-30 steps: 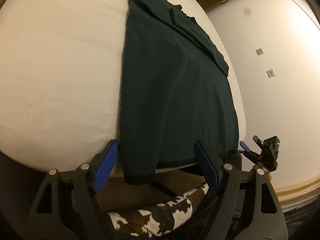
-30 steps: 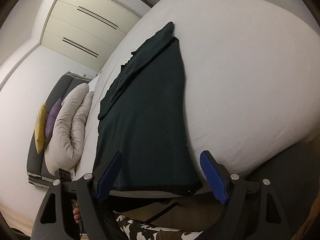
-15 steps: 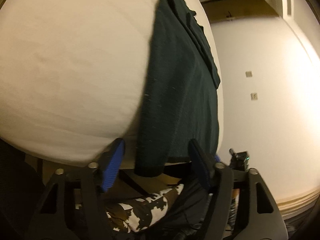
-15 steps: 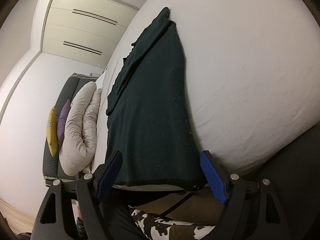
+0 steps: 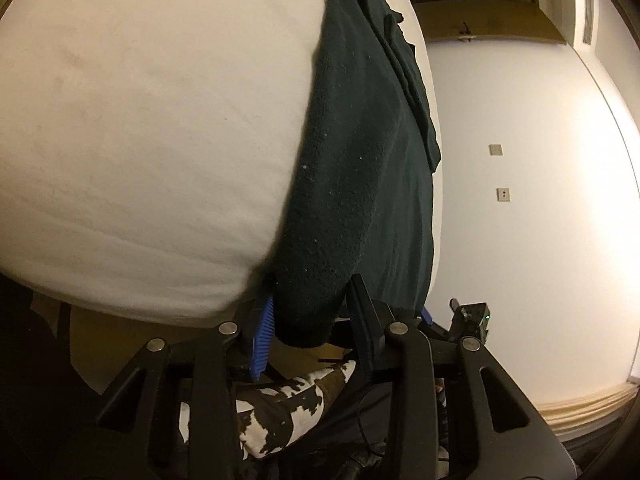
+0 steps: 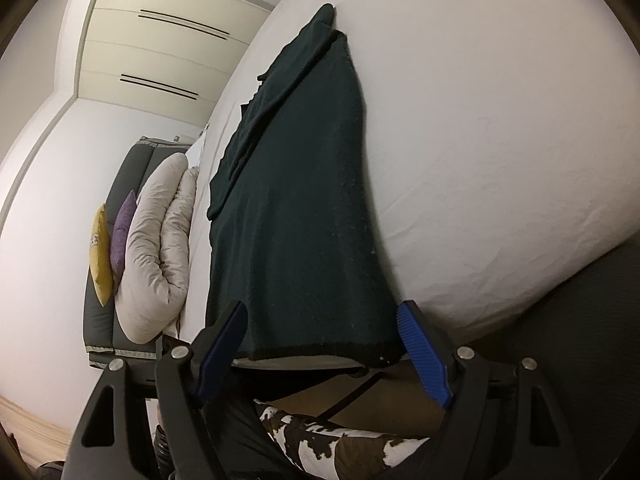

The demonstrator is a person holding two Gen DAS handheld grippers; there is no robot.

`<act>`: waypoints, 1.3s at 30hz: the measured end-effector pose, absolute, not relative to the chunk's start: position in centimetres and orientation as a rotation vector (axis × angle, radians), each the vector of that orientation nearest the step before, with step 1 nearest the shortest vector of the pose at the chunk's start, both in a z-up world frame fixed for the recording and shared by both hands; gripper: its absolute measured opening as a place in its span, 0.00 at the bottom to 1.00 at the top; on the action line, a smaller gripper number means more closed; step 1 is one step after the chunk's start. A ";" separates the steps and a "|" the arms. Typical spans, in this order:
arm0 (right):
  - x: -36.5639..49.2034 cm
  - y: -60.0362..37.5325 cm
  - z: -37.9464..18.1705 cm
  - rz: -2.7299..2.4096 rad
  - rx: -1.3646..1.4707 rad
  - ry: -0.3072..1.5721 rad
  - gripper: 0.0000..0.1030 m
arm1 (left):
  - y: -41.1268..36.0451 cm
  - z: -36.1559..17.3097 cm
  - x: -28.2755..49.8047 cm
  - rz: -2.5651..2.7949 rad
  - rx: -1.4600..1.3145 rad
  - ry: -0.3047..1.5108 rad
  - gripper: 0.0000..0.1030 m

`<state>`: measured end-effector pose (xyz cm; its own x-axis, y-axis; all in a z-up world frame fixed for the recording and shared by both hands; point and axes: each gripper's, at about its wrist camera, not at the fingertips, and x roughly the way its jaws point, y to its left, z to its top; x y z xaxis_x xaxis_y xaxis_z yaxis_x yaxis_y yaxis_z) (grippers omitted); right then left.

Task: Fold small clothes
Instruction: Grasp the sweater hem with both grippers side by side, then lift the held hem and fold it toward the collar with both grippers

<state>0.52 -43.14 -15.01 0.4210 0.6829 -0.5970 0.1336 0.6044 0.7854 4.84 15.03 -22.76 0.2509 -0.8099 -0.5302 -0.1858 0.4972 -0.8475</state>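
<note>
Left tongs have just been closing on the near left hem corner of the dark green garment, which stretches lengthwise away across the bed, while the right tongs stand wide around the other corner.

White bed, grey duvet beside yellow cushion and purple cushion

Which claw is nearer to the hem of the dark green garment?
Left. The left claw has been closing around a hem corner of the dark green garment. The right claw is open, its pads flanking the hem without touching.
</note>
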 end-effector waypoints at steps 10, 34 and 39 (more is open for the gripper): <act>0.9 -42.7 -16.6 0.388 0.859 1.217 0.73 | 14.8 -21.8 5.2 -0.538 -0.959 1.246 0.10; -1.0 -43.7 -15.9 0.453 0.900 1.105 0.11 | 18.7 -20.3 2.4 -0.528 -1.072 1.135 0.08; -1.2 -43.5 -14.9 0.467 0.891 1.070 0.11 | 18.7 -19.9 2.1 -0.529 -1.096 1.103 0.08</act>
